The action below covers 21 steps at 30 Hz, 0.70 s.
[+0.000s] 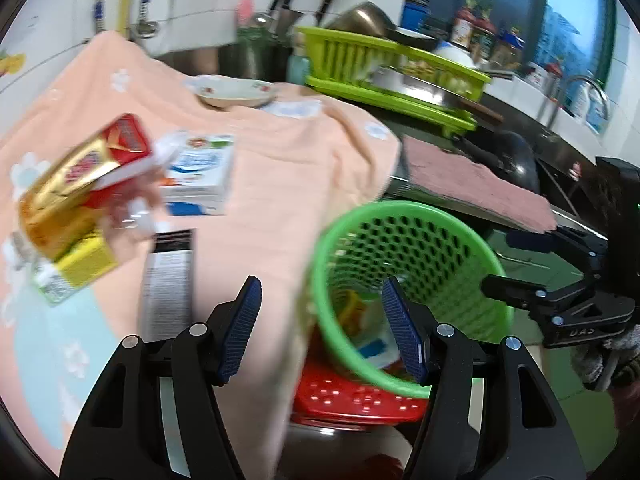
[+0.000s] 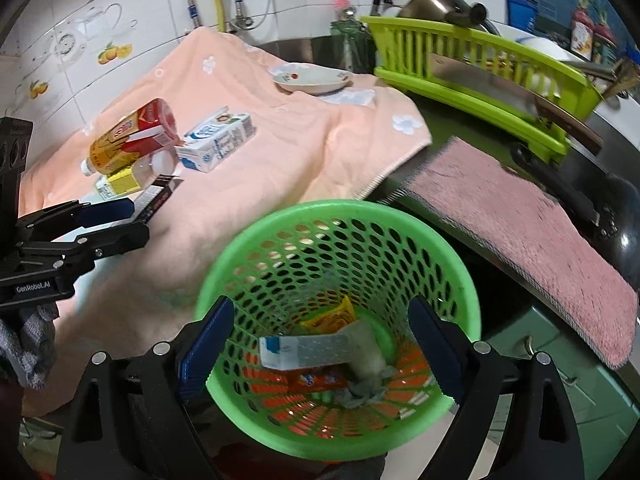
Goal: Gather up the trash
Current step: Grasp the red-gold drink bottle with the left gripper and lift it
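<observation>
The green mesh basket [image 2: 332, 206] stands on a red stool [image 1: 352, 396] beside the counter. It holds a white-and-blue carton [image 2: 304, 350], an orange wrapper and a grey crumpled scrap. My right gripper [image 2: 320, 346] hovers open over the basket mouth, holding nothing. My left gripper [image 1: 322, 332] is open and empty above the towel's hanging edge, left of the basket [image 1: 400, 205]. On the peach towel [image 2: 280, 140] lie a red-and-gold carton [image 2: 132, 140], a milk carton [image 2: 218, 142], a yellow box [image 2: 120, 182] and a black-and-white pack [image 2: 154, 200] near the left gripper [image 2: 138, 222].
A flowered plate [image 2: 312, 76] sits at the towel's far end. Behind it are a lime dish rack [image 2: 480, 64], knives and jars. A pink cloth [image 2: 520, 240] and a black pan [image 2: 616, 216] lie to the right. The right gripper [image 1: 500, 260] shows beside the basket.
</observation>
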Each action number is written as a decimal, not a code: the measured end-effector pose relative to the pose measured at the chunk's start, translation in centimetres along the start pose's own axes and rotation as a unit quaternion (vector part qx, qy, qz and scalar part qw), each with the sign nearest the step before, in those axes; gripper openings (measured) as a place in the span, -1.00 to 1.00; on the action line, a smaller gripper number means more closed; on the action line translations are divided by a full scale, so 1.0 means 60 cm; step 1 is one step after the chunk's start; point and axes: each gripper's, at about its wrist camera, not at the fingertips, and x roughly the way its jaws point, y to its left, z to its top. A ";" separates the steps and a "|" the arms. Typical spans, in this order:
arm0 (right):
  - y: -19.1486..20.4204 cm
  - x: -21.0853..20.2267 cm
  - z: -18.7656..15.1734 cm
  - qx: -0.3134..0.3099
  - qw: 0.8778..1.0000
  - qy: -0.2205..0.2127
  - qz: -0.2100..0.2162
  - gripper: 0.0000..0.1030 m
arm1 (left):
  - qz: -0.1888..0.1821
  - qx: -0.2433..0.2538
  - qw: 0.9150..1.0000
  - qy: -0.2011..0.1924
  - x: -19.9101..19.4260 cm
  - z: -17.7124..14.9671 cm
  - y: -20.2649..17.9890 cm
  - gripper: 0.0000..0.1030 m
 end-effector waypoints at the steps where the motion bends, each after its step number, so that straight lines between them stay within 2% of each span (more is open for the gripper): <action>1: 0.005 0.002 0.002 -0.002 1.000 0.000 0.001 0.66 | 0.006 -0.001 1.000 -0.003 -0.004 0.001 0.008 0.22; 10: 0.052 0.020 0.020 -0.027 0.999 0.006 0.018 0.66 | 0.088 0.001 0.996 -0.034 -0.051 0.046 0.115 0.22; 14: 0.068 0.028 0.027 -0.035 0.999 0.010 0.019 0.66 | 0.114 0.016 0.993 -0.035 -0.054 0.073 0.156 0.36; 18: 0.082 0.039 0.037 -0.043 0.999 0.015 0.020 0.66 | 0.145 0.049 0.988 -0.026 -0.046 0.096 0.182 0.51; 21: 0.093 0.047 0.045 -0.047 0.998 0.018 0.023 0.66 | 0.154 0.077 0.985 -0.013 -0.033 0.110 0.195 0.58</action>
